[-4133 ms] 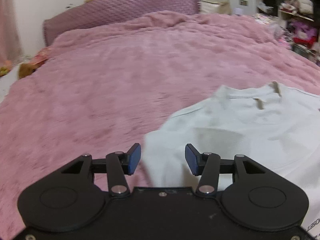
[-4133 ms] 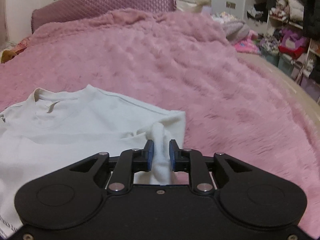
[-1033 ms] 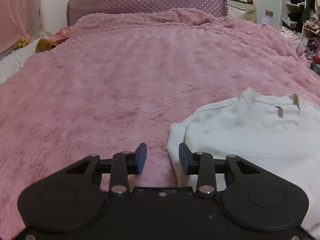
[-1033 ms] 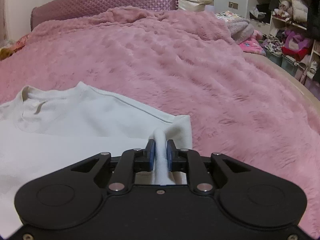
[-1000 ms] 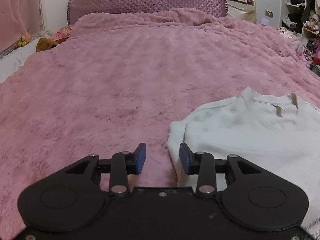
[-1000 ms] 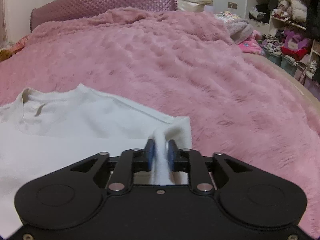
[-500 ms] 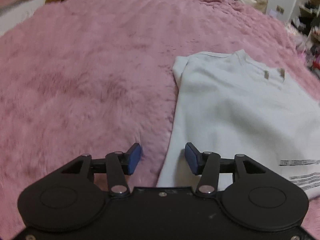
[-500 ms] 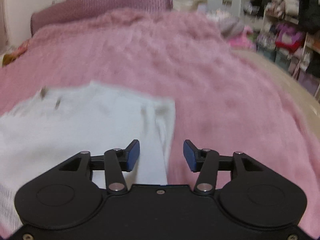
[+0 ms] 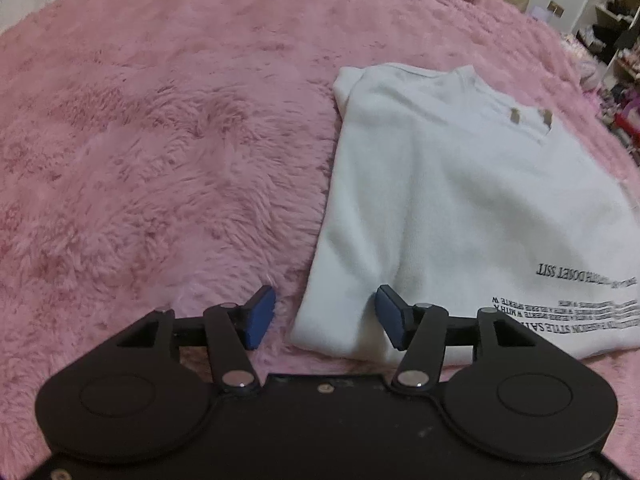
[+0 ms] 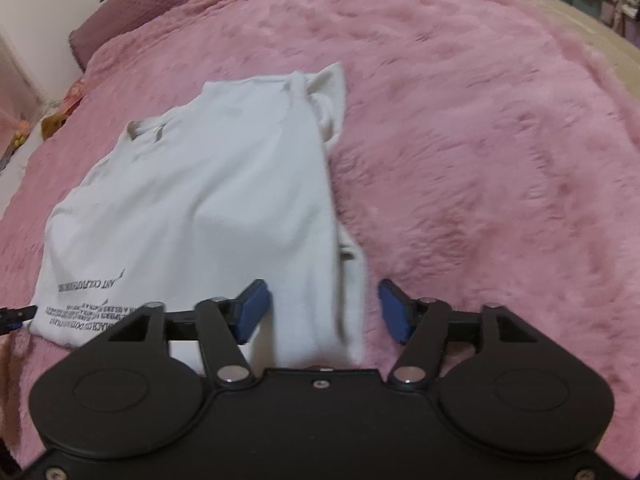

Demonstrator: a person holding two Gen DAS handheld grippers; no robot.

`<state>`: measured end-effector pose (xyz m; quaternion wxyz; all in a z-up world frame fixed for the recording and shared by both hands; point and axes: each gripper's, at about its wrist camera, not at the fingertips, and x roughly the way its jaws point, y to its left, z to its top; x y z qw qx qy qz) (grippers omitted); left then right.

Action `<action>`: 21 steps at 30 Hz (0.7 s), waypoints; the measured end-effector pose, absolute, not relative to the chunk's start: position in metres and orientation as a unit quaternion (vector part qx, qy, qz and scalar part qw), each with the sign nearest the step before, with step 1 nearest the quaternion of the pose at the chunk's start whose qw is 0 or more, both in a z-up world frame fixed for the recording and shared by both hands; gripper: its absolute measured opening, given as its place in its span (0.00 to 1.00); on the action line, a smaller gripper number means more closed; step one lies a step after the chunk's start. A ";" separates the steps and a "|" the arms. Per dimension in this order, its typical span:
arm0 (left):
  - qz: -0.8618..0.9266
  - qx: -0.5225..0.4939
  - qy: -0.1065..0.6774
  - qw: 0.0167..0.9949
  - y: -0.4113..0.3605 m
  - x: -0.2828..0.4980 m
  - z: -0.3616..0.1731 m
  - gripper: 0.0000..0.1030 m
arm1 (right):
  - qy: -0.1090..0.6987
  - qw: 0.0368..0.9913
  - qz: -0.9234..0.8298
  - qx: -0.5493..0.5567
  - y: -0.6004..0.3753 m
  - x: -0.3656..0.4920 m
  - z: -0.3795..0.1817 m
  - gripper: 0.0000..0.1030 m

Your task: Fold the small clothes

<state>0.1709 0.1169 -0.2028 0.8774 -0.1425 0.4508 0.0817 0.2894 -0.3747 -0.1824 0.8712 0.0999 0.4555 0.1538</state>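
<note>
A small white shirt (image 9: 452, 200) with black print lies flat on the pink fluffy blanket (image 9: 160, 140), sides folded in, collar far from me. My left gripper (image 9: 324, 318) hovers over the shirt's near left corner, its jaws opening, blue pads clear of the cloth. In the right wrist view the same shirt (image 10: 208, 200) shows with its right edge running between the blue pads of my right gripper (image 10: 324, 312). Those jaws are opening too and do not press the cloth.
The blanket (image 10: 480, 140) covers the whole bed. A purple quilted headboard (image 10: 116, 20) stands at the far end. Cluttered shelves (image 9: 612, 36) line the right side of the room, and a stuffed toy (image 10: 52, 124) lies by the left bed edge.
My right gripper let go of the pinched shirt fold and spread its jaws. Both grippers drew back toward the shirt's hem and tilted down. The left jaws widened.
</note>
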 end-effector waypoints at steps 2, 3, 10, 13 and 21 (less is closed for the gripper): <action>0.073 -0.135 0.446 0.882 0.108 0.174 -0.203 0.48 | 0.451 0.875 0.155 0.088 -0.364 0.292 -0.186 0.83; 0.064 -0.132 0.441 0.886 0.104 0.174 -0.202 0.45 | 0.445 0.878 0.154 0.082 -0.359 0.292 -0.187 0.83; 0.049 -0.120 0.371 0.919 0.100 0.140 -0.178 0.05 | 0.418 0.882 0.162 0.142 -0.379 0.280 -0.176 0.05; 0.027 -0.162 0.342 0.925 0.110 0.120 -0.160 0.04 | 0.399 0.893 0.169 0.122 -0.377 0.264 -0.162 0.04; 0.007 -0.170 0.343 0.924 0.099 0.088 -0.149 0.04 | 0.420 0.884 0.157 0.133 -0.392 0.242 -0.141 0.04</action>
